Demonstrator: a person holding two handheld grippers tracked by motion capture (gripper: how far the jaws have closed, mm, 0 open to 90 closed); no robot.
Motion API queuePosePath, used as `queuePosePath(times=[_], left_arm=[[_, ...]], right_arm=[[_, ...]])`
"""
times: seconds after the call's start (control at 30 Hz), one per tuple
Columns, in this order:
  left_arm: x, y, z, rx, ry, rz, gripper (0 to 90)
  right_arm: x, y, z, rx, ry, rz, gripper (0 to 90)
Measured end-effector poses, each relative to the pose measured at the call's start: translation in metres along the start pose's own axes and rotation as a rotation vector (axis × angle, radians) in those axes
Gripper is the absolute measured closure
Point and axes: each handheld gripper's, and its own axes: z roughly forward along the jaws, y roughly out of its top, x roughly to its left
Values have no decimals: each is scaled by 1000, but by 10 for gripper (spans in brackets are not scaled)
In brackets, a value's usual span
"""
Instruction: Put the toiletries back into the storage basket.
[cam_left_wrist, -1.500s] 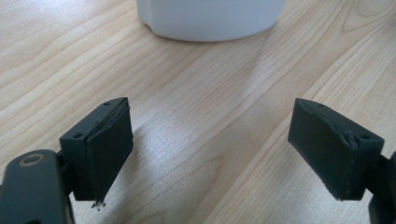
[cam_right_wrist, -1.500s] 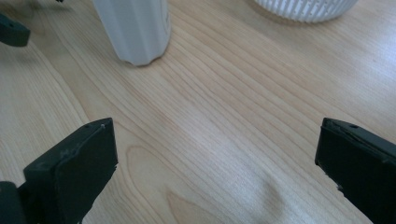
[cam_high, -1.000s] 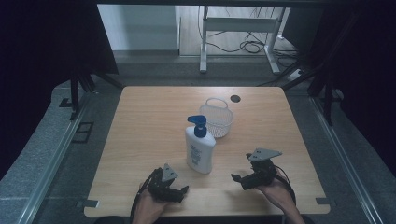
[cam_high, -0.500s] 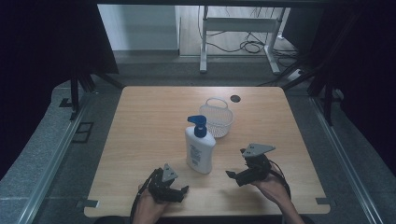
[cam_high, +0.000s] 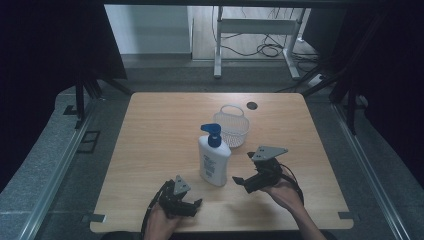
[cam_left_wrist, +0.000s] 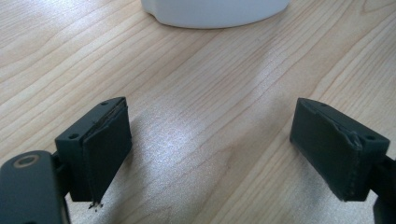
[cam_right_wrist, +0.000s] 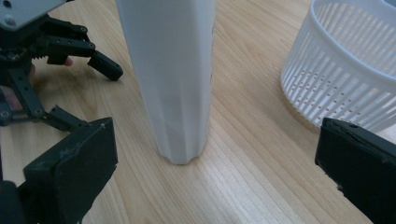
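The place looks like a lab or test room set up for recording. A plain wooden table stands alone on grey carpet, hemmed in by dark curtains and black stand legs on both sides. Behind it, loose cables lie on the floor under a white metal desk frame, with no household furnishings around.

The white pump bottle with a blue pump head stands upright on the table, just ahead of the right gripper, between that gripper's spread jaws but untouched, and beyond the left gripper.
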Motion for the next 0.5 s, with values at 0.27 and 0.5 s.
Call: queuePosePath(times=[0.27, 0.5], left_arm=[[-1, 1, 1, -3, 5, -8, 121], [-1, 1, 1, -3, 10, -13, 121]], right_arm=[[-1, 8, 6, 10, 18, 24, 0], [0, 20, 10, 3, 37, 35, 0]])
